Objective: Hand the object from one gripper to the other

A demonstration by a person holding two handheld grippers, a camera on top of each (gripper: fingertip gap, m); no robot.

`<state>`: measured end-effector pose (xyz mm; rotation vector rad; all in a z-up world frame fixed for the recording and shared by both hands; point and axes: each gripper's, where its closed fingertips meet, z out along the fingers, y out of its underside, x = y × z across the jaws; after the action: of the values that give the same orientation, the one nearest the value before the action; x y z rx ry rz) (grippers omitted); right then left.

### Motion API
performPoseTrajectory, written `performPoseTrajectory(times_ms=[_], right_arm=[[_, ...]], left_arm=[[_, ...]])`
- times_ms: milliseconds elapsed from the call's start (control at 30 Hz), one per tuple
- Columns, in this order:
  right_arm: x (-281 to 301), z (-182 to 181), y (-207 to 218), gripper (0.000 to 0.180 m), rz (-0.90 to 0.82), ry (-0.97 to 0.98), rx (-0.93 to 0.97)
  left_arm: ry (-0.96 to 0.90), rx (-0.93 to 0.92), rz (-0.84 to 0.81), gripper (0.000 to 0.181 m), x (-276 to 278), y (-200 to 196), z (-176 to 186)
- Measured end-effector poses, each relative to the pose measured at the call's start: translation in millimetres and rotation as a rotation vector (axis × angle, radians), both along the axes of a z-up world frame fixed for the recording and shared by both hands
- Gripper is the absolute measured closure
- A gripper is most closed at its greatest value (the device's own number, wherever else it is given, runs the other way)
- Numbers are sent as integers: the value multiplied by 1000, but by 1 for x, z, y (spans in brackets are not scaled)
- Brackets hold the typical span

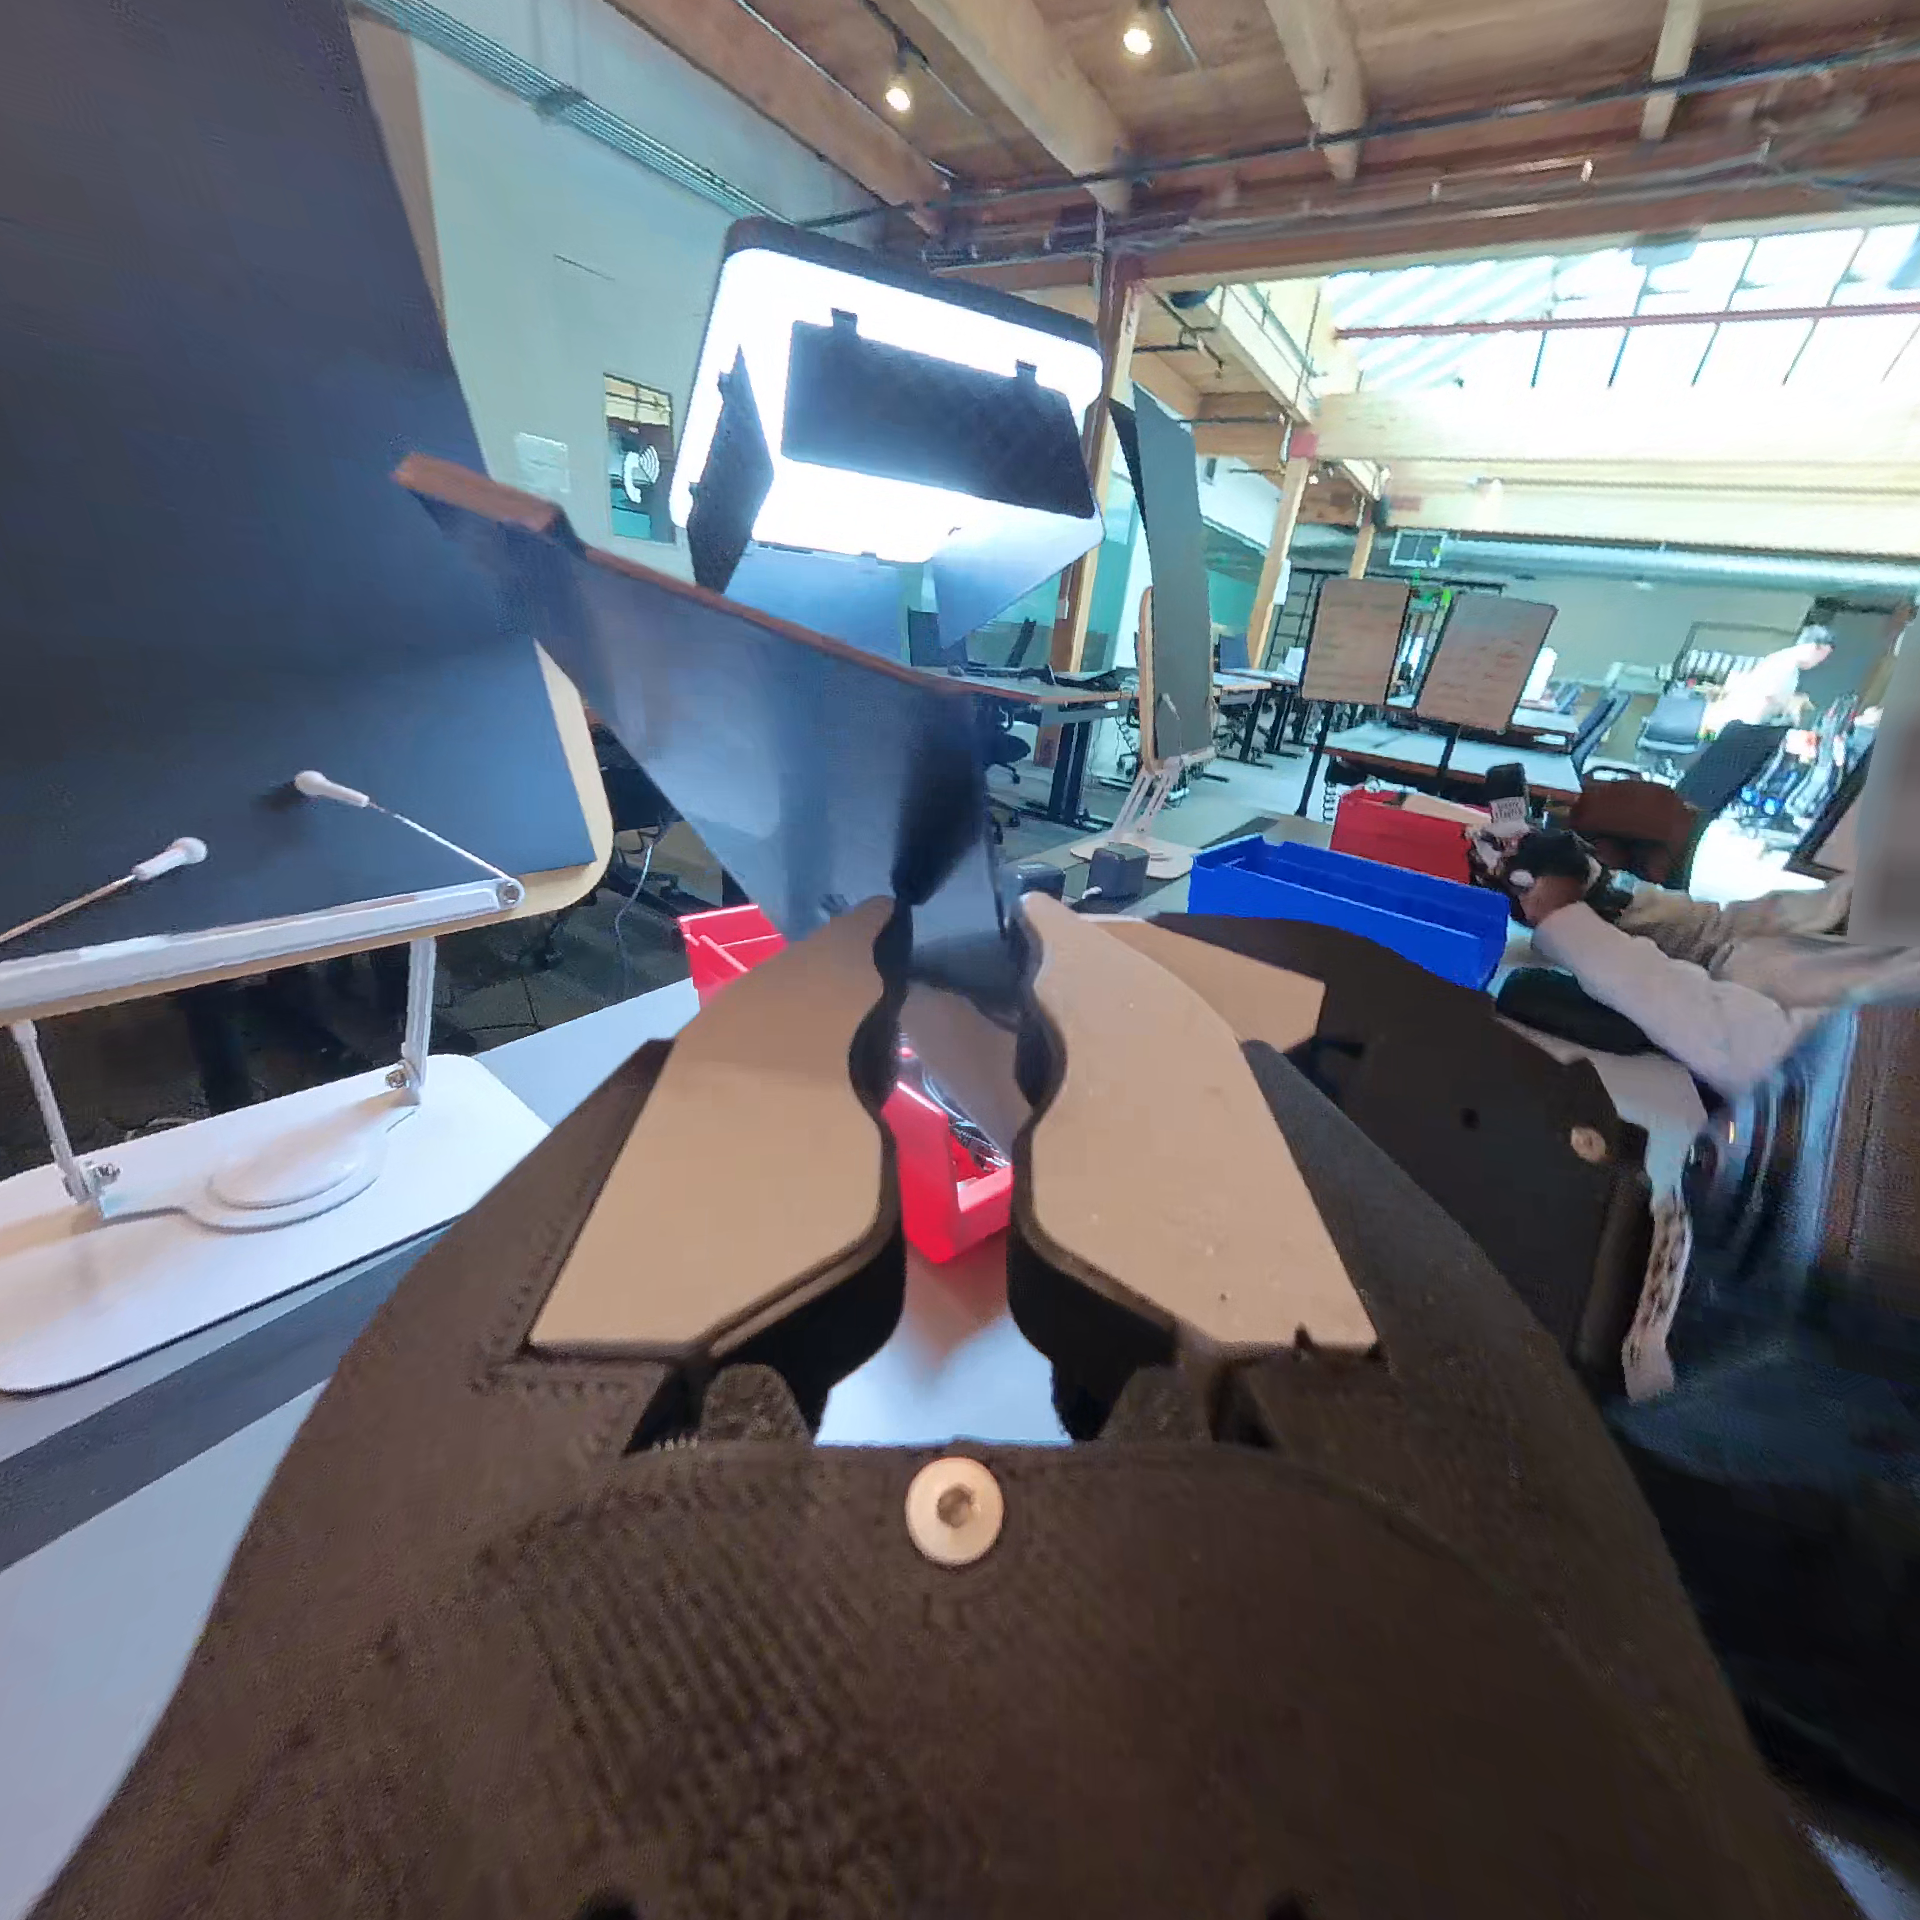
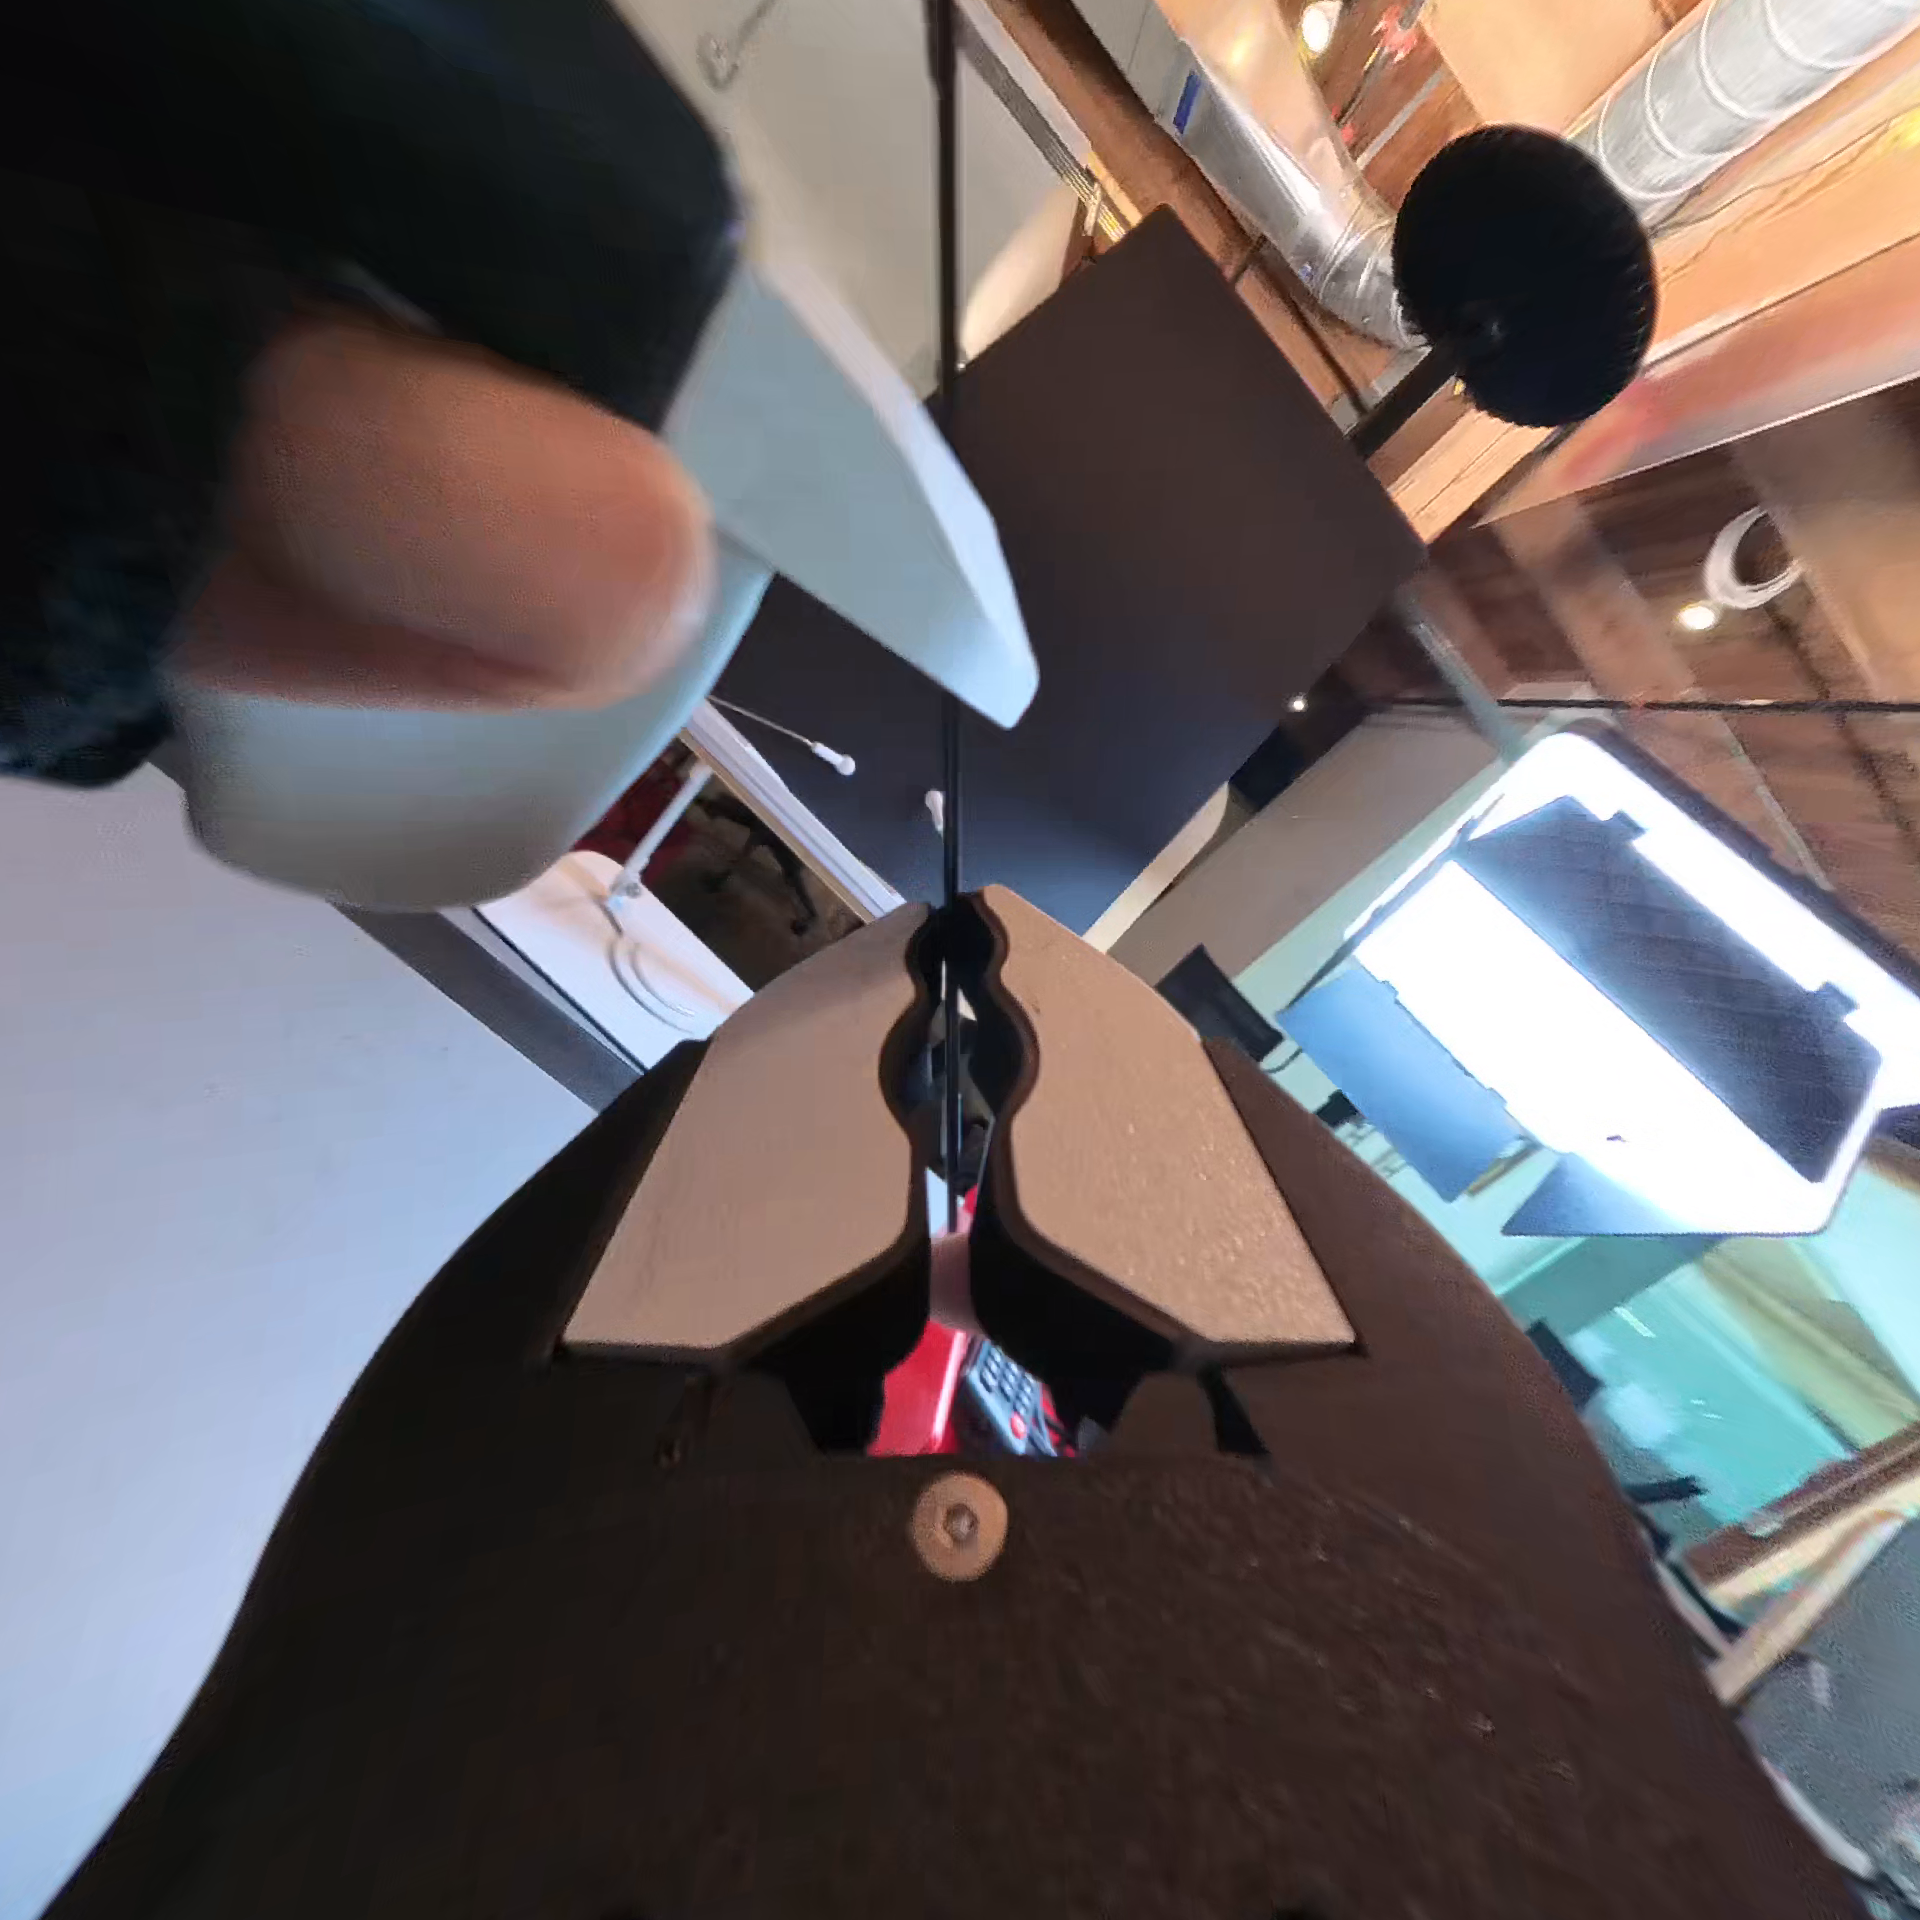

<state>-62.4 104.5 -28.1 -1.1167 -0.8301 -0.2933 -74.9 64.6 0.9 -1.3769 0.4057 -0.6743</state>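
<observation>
Seemingly the handover is midway: the thin dark sheet (image 1: 769, 727) rises from between the tips of both grippers, and one still has to release it. The right gripper (image 2: 954, 914) has its jaws nearly closed, pinching the sheet edge-on. The left gripper (image 1: 961, 914) has its jaws slightly apart around the sheet's lower corner, and I cannot tell whether they grip.

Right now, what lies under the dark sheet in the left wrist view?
A red bin shows between the fingers of the left hand-held gripper; the dark sheet and fingers hide most of it.
</observation>
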Motion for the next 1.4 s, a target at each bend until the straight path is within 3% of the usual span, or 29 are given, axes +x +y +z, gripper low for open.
performPoseTrajectory(times_ms=[133,233,333,467,567,667,733,767,800,933,1000,1200,1400], right_arm=[[-7,-13,2,175,-9,-96,47],[-17,-19,-5,164,114,-108,-11],[-32,-26,-22,134,400,-102,-200],[-25,-12,-58,140,801,2,-446],[-7,6,-56,139,913,159,-571],[-4,2,-56,132,996,211,-661],[-10,-2,-63,142,1072,240,-740],[-11,0,-67,170,1111,259,-728],[-11,3,-67,176,1121,273,-696],[-12,4,-43,178,852,229,-526],[-7,7,-26,178,661,201,-408],[3,10,-5,177,276,131,-166],[1,8,-3,178,31,-10,61]], left_arm=[[-4,-4,24,170,-12,9,-7],[19,7,17,174,-26,15,-8],[31,28,-72,175,-37,13,-4],[46,-33,-288,178,-47,1,-4],[35,-47,-447,179,-48,-16,-1],[84,-50,-545,179,-41,-29,-6],[79,-62,-607,179,-33,-35,-8],[81,-66,-606,179,-31,-34,-9],[75,-74,-603,178,-30,-33,-10],[83,-98,-323,176,-43,0,-13],[72,-61,-194,161,-44,6,-3],[69,58,-76,145,6,-14,12],[-6,59,66,152,5,-2,5]])
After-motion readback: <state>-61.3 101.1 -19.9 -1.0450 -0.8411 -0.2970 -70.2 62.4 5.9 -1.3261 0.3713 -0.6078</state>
